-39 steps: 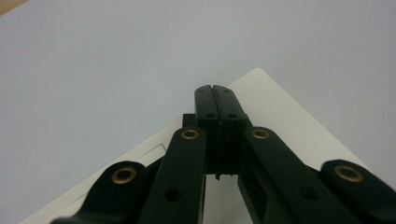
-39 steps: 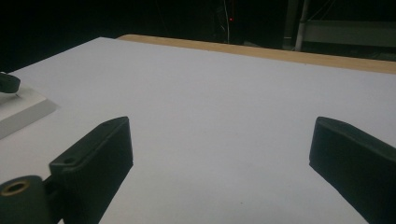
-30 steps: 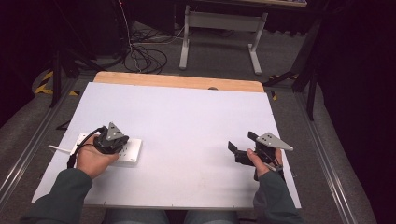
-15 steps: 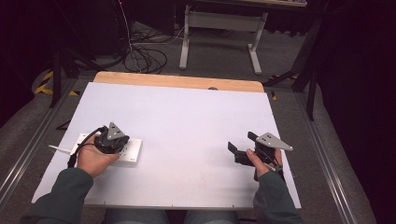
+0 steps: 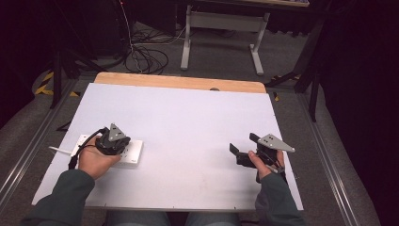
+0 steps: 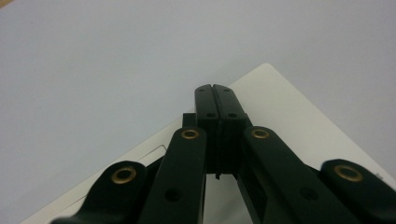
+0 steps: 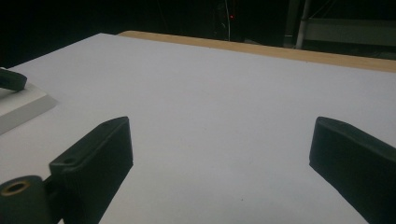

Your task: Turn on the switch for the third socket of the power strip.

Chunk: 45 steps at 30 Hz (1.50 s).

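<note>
While my left gripper (image 5: 123, 147) sits pinched shut over the white power strip (image 5: 134, 153) near the table's left edge, my right gripper (image 5: 241, 151) waits wide open, so next I'd reposition carefully.

Left gripper (image 5: 112, 141) and the hand holding it cover the middle of the white power strip (image 5: 132, 153), so its sockets are hidden. Left gripper view: the strip (image 6: 280, 112) runs off the bottom edge behind the closed jaws. Right gripper view: just a strip corner (image 7: 21, 109) at the left edge.
</note>
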### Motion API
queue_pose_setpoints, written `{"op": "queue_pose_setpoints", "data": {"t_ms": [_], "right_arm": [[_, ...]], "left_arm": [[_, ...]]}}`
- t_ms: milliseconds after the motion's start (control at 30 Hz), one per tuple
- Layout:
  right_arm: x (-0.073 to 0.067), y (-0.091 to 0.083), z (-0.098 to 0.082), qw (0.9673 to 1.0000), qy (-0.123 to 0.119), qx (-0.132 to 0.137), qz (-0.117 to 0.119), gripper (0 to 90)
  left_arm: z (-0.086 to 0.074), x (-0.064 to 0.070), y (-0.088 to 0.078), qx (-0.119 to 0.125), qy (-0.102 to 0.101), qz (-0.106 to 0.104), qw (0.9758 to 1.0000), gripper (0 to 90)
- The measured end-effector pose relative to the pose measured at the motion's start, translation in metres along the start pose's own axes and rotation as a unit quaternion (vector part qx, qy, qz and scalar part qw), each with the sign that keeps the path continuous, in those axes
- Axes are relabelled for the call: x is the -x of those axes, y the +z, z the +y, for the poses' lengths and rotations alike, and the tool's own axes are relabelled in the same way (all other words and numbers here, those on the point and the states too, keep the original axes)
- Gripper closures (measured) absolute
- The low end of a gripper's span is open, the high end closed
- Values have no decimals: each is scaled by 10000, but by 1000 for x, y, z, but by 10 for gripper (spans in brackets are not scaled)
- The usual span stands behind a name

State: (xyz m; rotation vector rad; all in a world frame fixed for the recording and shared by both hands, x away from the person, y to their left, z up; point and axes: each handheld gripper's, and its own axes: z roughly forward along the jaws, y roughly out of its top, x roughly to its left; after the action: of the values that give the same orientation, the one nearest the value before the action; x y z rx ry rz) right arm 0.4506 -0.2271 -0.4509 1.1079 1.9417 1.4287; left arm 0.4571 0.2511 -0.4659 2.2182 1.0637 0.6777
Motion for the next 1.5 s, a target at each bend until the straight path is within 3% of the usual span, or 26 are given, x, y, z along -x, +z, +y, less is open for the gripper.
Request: {"op": "queue_pose_setpoints", "data": {"t_ms": [300, 700, 867, 1133, 1300, 1500], "right_arm": [[0, 0, 0, 10000, 14, -26, 6, 66], [0, -1, -1, 10000, 12, -38, -3, 66], [0, -1, -1, 10000, 12, -40, -5, 66], [-1, -1, -1, 10000, 7, -39, 8, 66], [-1, -1, -1, 10000, 12, -36, 9, 66], [-1, -2, -1, 10000, 10, -29, 12, 66]], "left_arm": [[0, 1, 0, -22, 29, 44, 10000, 899], [0, 0, 0, 3, -96, 42, 9999, 899], [1, 1, 0, -34, -23, 91, 9999, 899], [0, 0, 0, 22, -228, 14, 9997, 899], [0, 1, 0, -5, -110, 117, 9999, 899], [-1, -2, 0, 16, -263, 63, 9996, 899]]}}
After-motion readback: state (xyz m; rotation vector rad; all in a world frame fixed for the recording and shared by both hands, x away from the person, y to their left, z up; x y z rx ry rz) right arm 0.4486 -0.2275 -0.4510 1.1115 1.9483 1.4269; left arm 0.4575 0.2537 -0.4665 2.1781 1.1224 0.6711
